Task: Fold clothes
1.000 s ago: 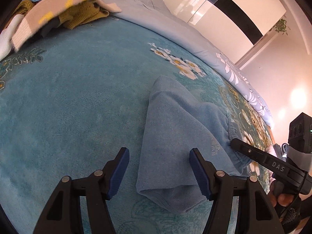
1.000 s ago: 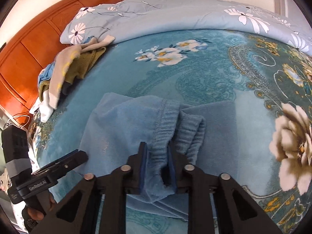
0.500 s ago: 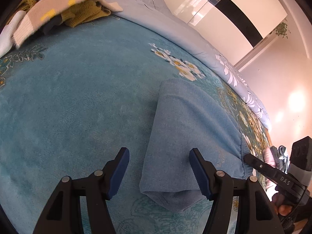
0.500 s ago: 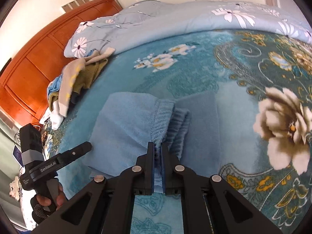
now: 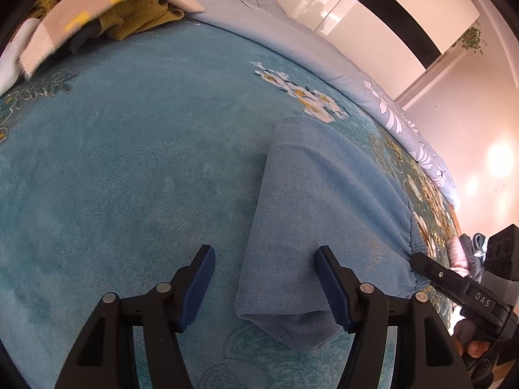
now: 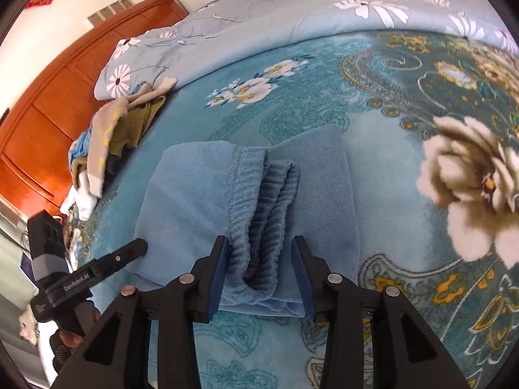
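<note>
On the bedspread [image 5: 129, 168] lie folded blue trousers [image 6: 194, 207]; left gripper [image 5: 264, 288] parted — right gripper [image 6: 261, 274] parted astride the waistband [image 6: 262, 207].

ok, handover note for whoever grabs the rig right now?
Left claw: open, empty, hovering over the near end of the blue pants.
Right claw: open, astride the bunched waistband, not gripping.
Pants lie folded on the bed; unfolded clothes pile sits near the headboard.
Done: pants folded over.
Left: probably neaten or set the pants aside, then the pile.
</note>
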{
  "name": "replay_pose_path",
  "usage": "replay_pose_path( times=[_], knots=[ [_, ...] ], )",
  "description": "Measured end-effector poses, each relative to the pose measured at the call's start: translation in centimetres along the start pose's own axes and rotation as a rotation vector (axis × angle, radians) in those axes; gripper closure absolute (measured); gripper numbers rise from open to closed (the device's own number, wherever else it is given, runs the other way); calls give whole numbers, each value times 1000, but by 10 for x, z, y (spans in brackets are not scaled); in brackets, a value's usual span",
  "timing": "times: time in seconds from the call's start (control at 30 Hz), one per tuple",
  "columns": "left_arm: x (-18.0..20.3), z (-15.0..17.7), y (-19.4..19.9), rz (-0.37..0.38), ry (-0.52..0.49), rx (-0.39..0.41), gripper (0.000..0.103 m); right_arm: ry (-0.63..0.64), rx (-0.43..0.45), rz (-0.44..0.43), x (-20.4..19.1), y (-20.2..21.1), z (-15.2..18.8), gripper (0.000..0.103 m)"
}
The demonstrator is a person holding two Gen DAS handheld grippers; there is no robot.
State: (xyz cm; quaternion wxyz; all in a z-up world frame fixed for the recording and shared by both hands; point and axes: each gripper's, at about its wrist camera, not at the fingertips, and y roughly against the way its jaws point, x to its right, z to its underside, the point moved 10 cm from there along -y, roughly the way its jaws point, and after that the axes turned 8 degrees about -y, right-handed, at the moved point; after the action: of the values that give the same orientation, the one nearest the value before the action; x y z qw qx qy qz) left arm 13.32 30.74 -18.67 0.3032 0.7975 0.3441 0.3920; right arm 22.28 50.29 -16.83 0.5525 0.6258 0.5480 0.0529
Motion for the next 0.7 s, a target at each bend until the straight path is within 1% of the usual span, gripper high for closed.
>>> replay_pose_path(
  times=[0.07, 0.13, 0.17, 0.3, 0.37, 0.4, 0.43, 0.47, 0.57, 0.63, 0.7],
  knots=[
    [0, 0, 0, 0, -1, -1, 35, -85, -9, -55, 3, -2, 0, 58],
    [0, 0, 0, -1, -2, -2, 35, -162, -16, -106, 5, -3, 0, 58],
    [0, 0, 0, -1, -2, -2, 35, -183, -18, -122, 5, -3, -1, 57],
    [-1, -1, 1, 0, 1, -4, 35, -175, -15, -137, -1, -1, -1, 56],
    [-2, -1, 1, -2, 1, -6, 35, -171, -13, -145, -4, -1, -1, 58],
    [-2, 0, 1, -4, 1, -6, 35, -169, -12, -148, -5, 0, -2, 60],
    [-1, 0, 1, -6, 1, -7, 35, -167, -12, -152, -7, 0, -2, 65],
    [-1, 0, 1, -6, 0, -7, 35, -165, -11, -156, -8, 1, -2, 75],
    [0, -1, 3, -3, 0, -7, 35, -159, -9, -167, -13, 2, -2, 87],
    [2, -3, 8, 5, 4, 5, 35, -150, 3, -175, -17, 5, -5, 89],
    [5, -8, 14, 11, -5, 24, 35, -114, 51, -191, -25, 21, -16, 90]
  ],
)
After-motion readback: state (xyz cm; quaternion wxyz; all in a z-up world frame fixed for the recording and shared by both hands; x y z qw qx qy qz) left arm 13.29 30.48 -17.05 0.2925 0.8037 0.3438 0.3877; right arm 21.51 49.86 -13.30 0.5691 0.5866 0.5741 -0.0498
